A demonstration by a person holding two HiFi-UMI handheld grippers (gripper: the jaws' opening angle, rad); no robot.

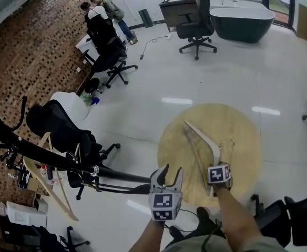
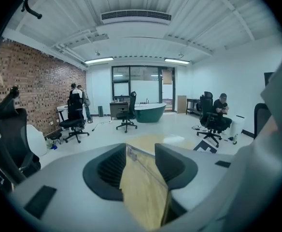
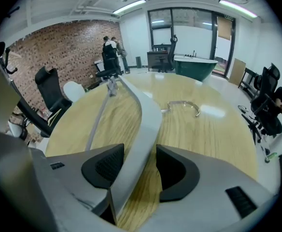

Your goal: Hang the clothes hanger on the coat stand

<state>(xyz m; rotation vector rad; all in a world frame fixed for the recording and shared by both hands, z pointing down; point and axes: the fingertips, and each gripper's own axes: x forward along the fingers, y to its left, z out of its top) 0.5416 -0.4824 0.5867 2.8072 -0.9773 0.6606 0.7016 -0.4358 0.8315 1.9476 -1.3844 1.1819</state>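
- Hanger (image 1: 203, 138): lies flat on the worktop (image 1: 243, 119), from centre to near edge; judged stiff, light and smooth, so apt to slip; hold its arm, leaving the hook (image 1: 228, 142) free.
- Right hand-held gripper (image 3: 140, 166): jaws spread astride that arm, not clamped; left hand-held gripper (image 1: 172, 172): spread, empty, at the near-left edge.
- Coat stand (image 1: 32, 146): well beyond the left edge; a chair (image 1: 64, 130) just beside it.

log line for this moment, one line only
step: pre-grasp | right gripper: open, straddling clothes hanger arm | left gripper: open, empty | clothes hanger lying on table, not hung
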